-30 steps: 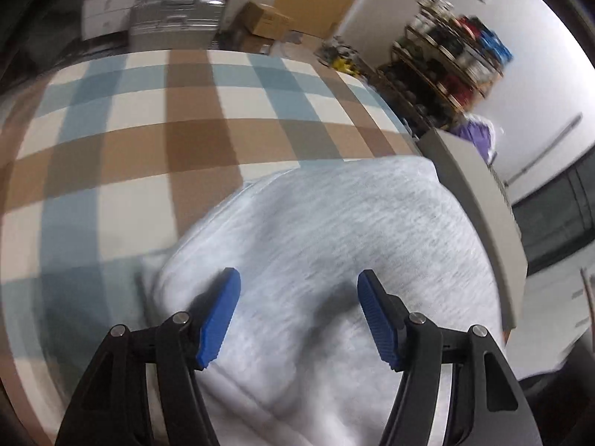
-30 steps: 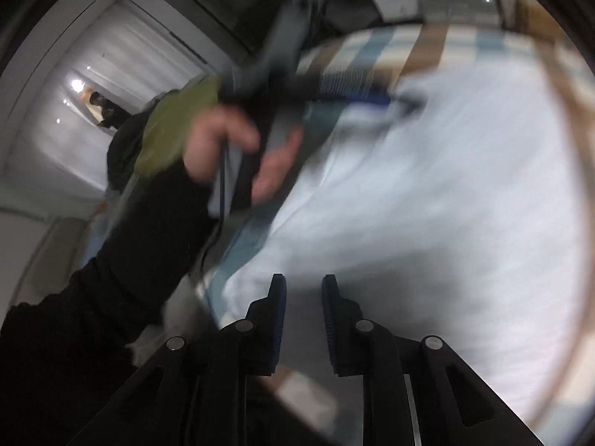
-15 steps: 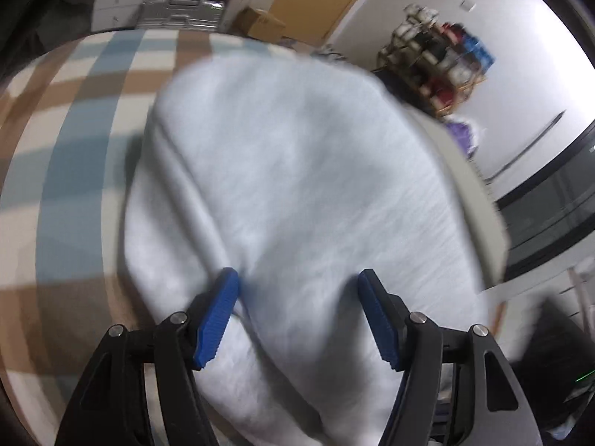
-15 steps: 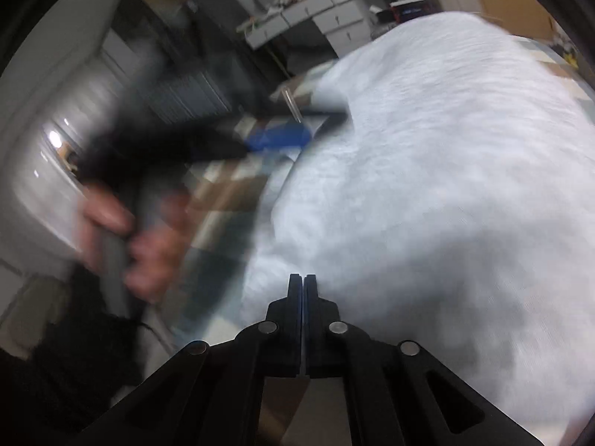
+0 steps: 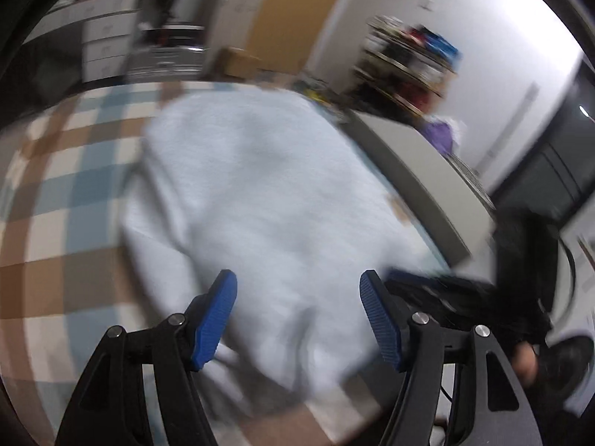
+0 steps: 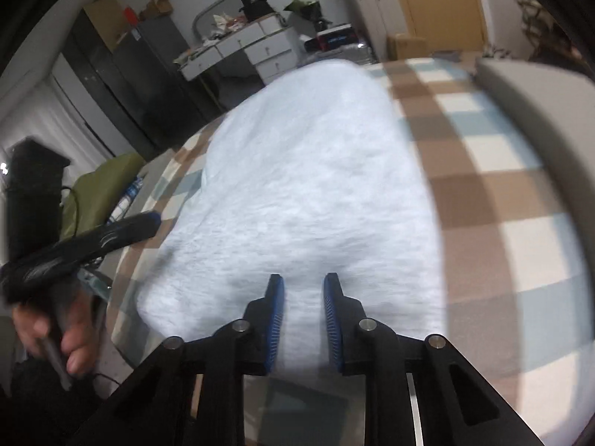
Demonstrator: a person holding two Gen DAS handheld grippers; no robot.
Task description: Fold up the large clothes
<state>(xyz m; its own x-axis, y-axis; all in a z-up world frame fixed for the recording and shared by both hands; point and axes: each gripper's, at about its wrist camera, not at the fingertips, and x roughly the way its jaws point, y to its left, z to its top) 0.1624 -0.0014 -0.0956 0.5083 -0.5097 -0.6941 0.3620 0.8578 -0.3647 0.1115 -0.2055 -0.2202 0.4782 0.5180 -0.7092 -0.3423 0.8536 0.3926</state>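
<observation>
Right wrist view: the pale grey garment (image 6: 305,193) lies folded on the checked cover (image 6: 502,200), its long axis running from the near edge away to the far end. The right gripper (image 6: 303,316) sits at that near edge, jaws narrowly parted and opening, apparently gripping nothing. Left wrist view, blurred: the left gripper (image 5: 297,316) hovers wide open and empty over the garment's near-left part.

Dim indoor light, heavy motion blur esp. left wrist view, fisheye warp w/ dark vignette at edges
</observation>
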